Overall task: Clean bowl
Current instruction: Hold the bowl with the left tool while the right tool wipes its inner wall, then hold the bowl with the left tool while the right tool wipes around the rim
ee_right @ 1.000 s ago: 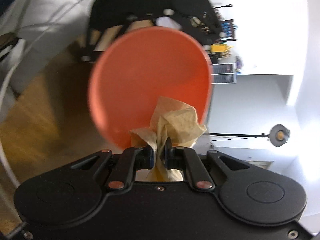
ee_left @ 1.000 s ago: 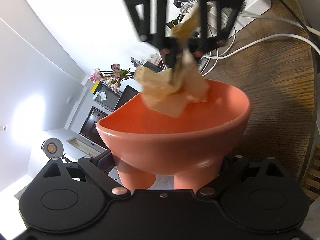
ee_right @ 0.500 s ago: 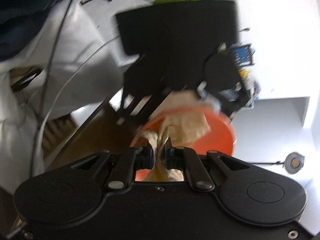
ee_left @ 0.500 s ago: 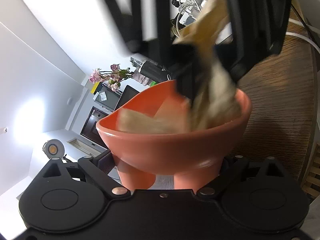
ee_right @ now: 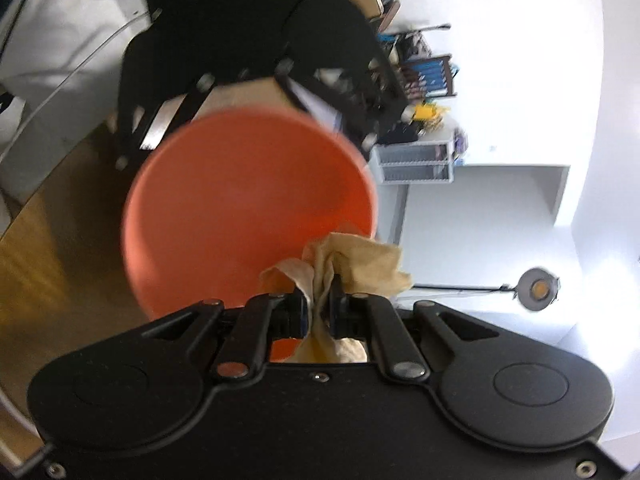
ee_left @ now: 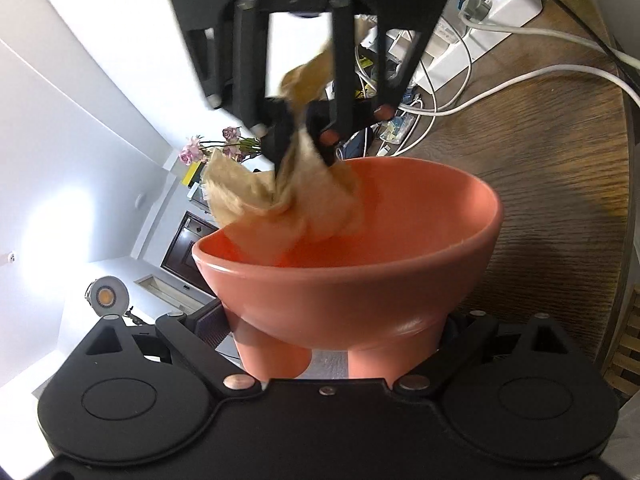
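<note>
Now wiping: right tool [ee_left: 298,136] has lifted its pinched beige cloth [ee_left: 280,204] back up to the rim.
Left tool [ee_left: 328,344] stays clamped on the orange footed bowl [ee_left: 360,276] above the worktop [ee_left: 560,184]; more strokes likely.

Both wrist cameras face each other closely across the bowl [ee_left: 360,280].

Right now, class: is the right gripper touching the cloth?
Touching. In the right wrist view, the right gripper is pinched shut on the cloth, with fabric bunched between its pads.
</note>
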{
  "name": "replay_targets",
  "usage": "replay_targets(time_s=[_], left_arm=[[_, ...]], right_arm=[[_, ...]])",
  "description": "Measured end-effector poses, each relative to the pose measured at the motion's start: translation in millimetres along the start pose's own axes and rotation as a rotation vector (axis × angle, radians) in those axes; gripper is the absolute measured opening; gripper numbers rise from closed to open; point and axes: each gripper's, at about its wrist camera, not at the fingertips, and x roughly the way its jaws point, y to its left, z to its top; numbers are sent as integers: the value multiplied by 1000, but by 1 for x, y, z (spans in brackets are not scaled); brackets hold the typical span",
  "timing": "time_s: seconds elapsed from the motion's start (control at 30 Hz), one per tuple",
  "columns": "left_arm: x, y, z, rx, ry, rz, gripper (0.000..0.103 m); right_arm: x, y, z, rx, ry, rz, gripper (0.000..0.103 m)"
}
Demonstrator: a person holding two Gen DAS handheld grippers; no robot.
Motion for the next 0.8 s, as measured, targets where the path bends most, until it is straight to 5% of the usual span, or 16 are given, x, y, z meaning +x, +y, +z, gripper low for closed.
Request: replay_targets(time_s=[0.53,0.8], left_arm=[[19,-12,43,1,12,9,95],[17,-10,20,3,11,9,95]], right_arm=[[-42,48,-17,-15,-21,133,8],[-44,41,-6,-10,-57,118,8]])
